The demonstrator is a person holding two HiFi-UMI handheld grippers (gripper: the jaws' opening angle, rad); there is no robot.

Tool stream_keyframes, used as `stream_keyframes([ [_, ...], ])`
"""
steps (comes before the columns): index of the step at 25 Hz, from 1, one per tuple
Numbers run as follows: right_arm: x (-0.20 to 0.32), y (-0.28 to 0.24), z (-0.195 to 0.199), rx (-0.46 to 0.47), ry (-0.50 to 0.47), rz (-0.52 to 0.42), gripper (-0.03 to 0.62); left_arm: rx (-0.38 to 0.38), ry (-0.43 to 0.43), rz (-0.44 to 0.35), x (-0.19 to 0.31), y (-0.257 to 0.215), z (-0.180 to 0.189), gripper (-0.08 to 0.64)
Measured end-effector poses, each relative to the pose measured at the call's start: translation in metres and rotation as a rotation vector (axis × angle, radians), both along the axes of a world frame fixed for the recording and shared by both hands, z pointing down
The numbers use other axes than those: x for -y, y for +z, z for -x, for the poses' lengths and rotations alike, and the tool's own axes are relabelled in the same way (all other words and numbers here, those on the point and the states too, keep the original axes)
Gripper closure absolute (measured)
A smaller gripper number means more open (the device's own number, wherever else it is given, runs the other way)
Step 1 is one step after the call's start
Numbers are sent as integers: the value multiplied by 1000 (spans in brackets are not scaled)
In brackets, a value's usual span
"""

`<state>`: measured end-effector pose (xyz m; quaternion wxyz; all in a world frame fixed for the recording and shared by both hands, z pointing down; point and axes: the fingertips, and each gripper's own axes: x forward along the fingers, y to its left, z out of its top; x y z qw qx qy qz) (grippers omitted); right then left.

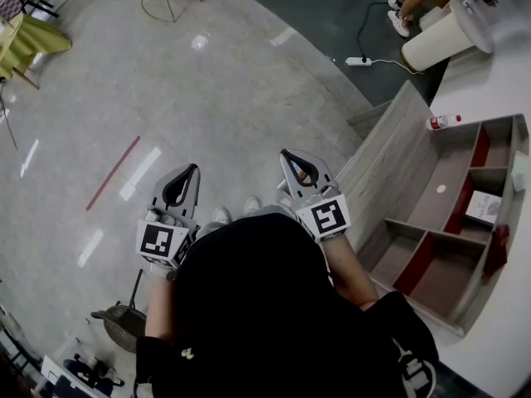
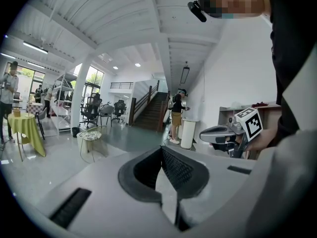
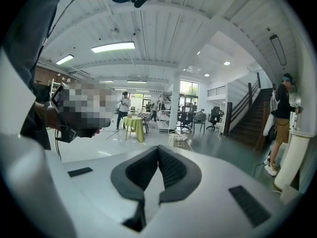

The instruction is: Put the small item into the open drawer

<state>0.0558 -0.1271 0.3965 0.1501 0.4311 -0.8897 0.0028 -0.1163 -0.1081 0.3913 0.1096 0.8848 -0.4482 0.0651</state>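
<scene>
- The wooden unit [image 1: 398,164] with open compartments stands at the right, next to the white counter [image 1: 489,81]. I take one of its compartments to be the open drawer. The body faces away from it, so the first job is to turn right and face it squarely.
- The left claw [image 1: 194,167] and the right claw [image 1: 285,152] are both held up in front of the chest over bare floor. Each is pinched fully together with nothing between the pads. Whichever one picks must spread wide before it comes near the item.
- The small item is most likely the bottle [image 1: 442,122] with a red cap, though I cannot be sure. It lies on its side at the far end of the wooden unit, where that meets the counter, well apart from both claws. The right claw is nearer. It should grip across the body, because a bottle on its side may roll.
- A tall white bin [image 1: 444,36] stands far right, just beyond the bottle, and limits reach from that side.
- A person [image 1: 399,21] stands past the bin.
- A small box [image 1: 484,207] already sits in one right-hand compartment, so an empty one is the better choice.
- A power strip [image 1: 358,60] and its cable lie on the floor, far from the unit.
</scene>
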Motion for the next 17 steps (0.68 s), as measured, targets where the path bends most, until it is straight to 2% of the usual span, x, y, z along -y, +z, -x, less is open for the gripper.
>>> stream_keyframes([
  [17, -7, 8, -3, 2, 6, 34, 580, -3, 3, 20, -4, 4, -5, 557],
])
